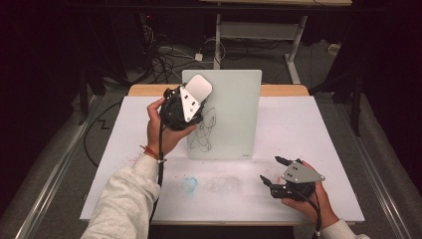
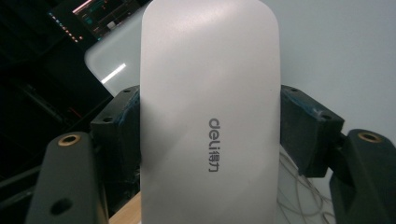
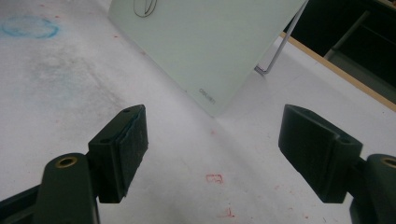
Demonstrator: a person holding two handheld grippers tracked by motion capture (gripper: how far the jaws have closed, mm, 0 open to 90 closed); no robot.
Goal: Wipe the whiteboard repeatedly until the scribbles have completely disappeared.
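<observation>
- Our left gripper [image 1: 191, 102] pinches a white eraser [image 1: 198, 88] between its jaws, held up against the top left corner of the board [image 1: 234, 119].
- We see black scribbles [image 1: 204, 130] on the board, which stands tilted on the white table [image 1: 298, 124].
- Our right gripper [image 1: 271, 172] rests near the table's front right, jaws spread wide with nothing between them.
- We see a blue smudge [image 1: 189, 184] on the table before the board.

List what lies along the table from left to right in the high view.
Left gripper holding the white eraser → glass drawing board with black scribble → right gripper, open, resting on the table.
</observation>
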